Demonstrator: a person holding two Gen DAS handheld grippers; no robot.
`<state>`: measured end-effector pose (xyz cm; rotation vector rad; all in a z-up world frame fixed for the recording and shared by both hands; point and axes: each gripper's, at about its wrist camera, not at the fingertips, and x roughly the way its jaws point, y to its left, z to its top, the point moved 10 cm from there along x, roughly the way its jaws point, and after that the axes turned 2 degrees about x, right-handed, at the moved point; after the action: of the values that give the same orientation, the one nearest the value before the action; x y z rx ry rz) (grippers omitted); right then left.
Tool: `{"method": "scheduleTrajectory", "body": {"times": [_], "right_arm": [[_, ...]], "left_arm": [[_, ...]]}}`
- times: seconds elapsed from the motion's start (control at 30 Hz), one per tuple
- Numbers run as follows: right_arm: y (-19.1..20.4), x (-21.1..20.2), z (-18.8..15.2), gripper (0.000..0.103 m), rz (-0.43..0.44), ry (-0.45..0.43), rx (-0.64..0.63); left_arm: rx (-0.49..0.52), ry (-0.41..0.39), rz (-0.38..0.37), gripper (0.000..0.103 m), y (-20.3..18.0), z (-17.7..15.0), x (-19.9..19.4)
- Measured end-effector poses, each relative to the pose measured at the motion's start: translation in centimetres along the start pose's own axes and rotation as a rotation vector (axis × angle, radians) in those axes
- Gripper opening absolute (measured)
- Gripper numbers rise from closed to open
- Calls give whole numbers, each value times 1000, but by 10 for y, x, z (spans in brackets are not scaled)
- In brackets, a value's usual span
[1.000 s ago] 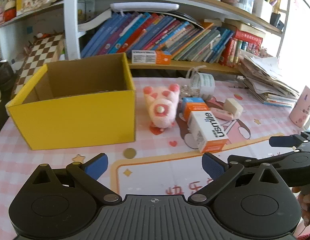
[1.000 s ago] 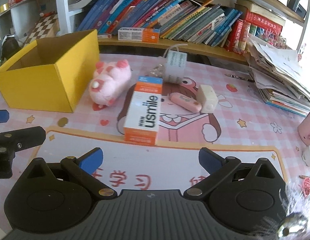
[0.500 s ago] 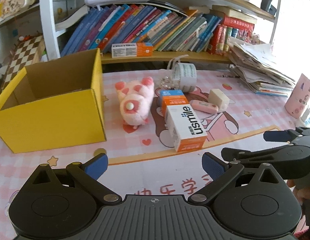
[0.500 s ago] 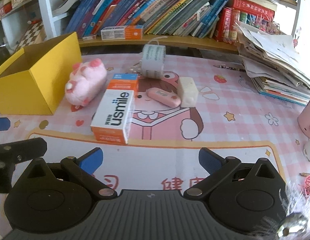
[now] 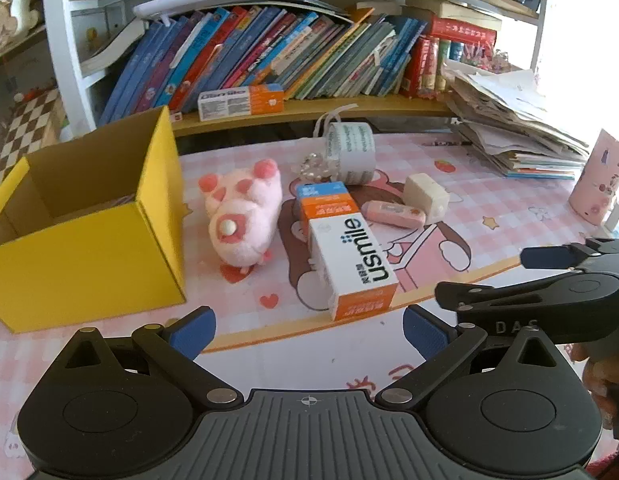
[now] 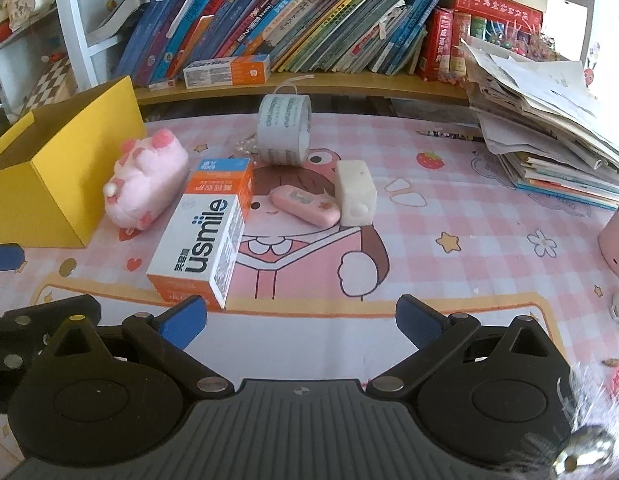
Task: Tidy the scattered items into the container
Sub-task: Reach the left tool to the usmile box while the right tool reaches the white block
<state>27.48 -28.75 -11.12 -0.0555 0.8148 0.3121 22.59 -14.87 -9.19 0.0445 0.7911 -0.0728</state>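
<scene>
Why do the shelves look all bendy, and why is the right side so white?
Left wrist view: the fisheye lens bows the wooden bookshelf, and bright daylight washes out the right edge. Right wrist view: same bowing; the pink checked table mat stays sharp, the bottom-right corner smears.

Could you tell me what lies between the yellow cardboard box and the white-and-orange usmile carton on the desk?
A pink plush pig lies between the yellow cardboard box and the white-and-orange usmile carton, beside the carton; both wrist views show it.

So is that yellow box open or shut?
Open: the box has no lid, and its brown inside walls show from above.
</scene>
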Motion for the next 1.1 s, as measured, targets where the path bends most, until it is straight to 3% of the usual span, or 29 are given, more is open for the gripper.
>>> {"method": "scheduleTrajectory", "body": {"times": [0.17, 0.27, 0.77, 1.1], "right_arm": [[1, 7, 6, 100, 4, -8, -40], [0, 12, 9, 95, 3, -8, -53], [-27, 42, 16, 82, -35, 36, -31], [-40, 63, 25, 76, -43, 44, -14]], "left_arm": [[0, -2, 0, 101, -1, 5, 10], [-5, 4, 2, 100, -1, 8, 18], [11, 46, -82, 99, -21, 19, 61], [12, 80, -67, 95, -21, 25, 93]]}}
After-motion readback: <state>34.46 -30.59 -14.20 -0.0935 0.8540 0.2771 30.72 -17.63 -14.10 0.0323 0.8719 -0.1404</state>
